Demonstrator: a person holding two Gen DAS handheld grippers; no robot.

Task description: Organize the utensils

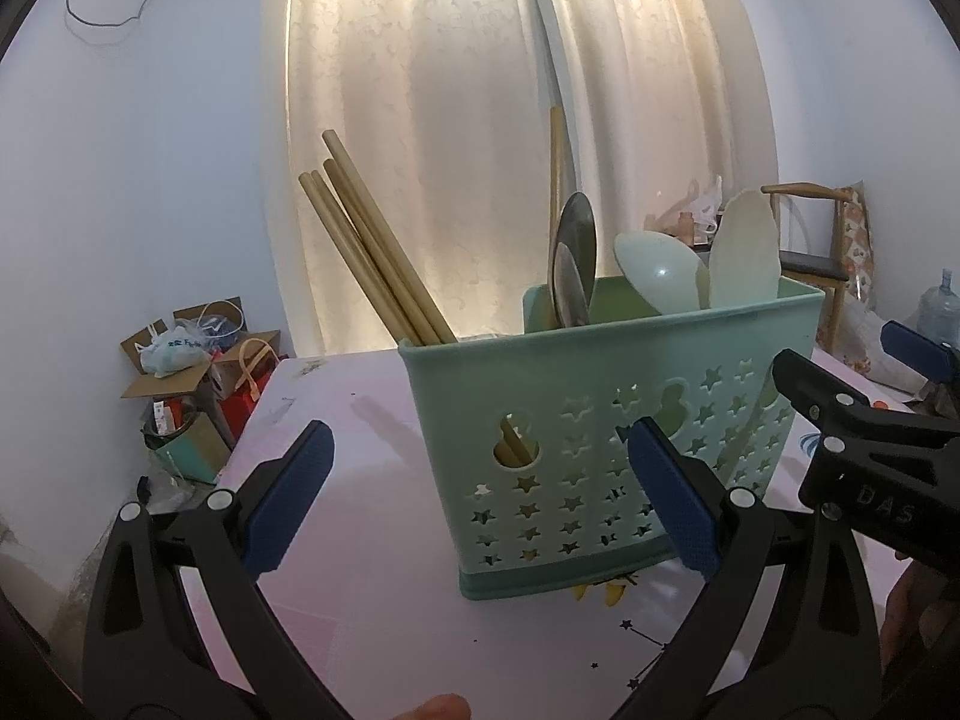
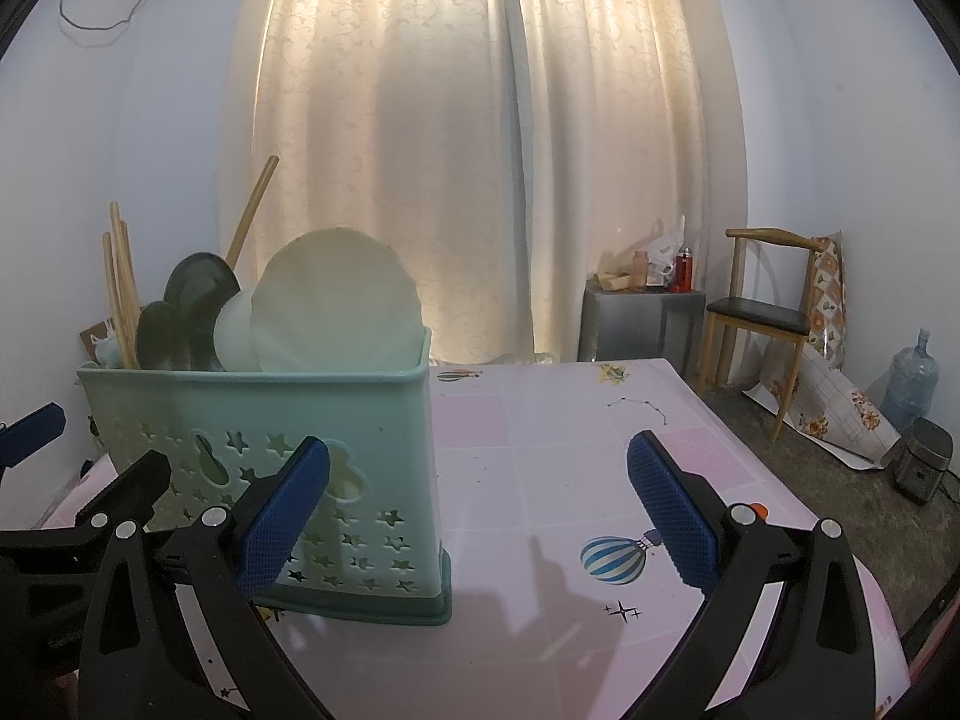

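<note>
Utensil caddy (image 1: 606, 420), pale green plastic with star-shaped cut-outs, standing upright on the pink patterned desk (image 2: 540, 420), seen from both wrist cameras. Its left compartment holds a bundle of wooden chopsticks (image 1: 372, 252) leaning toward the left; a further wooden handle (image 1: 557, 156) rises behind the middle. Two metal spoons (image 1: 573, 264) stand bowl-up near the centre, and beside them, to the right, a pale green plastic spoon (image 1: 657, 273) and a cream flat scoop (image 1: 744, 252), also bowl-up.

Left claw (image 1: 480, 498): jaws spread wide, blue pads apart, nothing between them; it sits low over the desk in front of the caddy, its right pad overlapping the caddy's front wall in the view; contact cannot be judged.

Right claw (image 2: 480, 504): likewise spread wide and empty, just right of the caddy, with its left pad in front of the caddy's perforated wall. It also appears at the right edge of the left wrist view.

Background: cream curtains (image 2: 480, 150), a wooden chair (image 2: 762, 312), a water jug (image 2: 915, 378) on the floor, and cardboard boxes (image 1: 198, 372) left of the desk.
</note>
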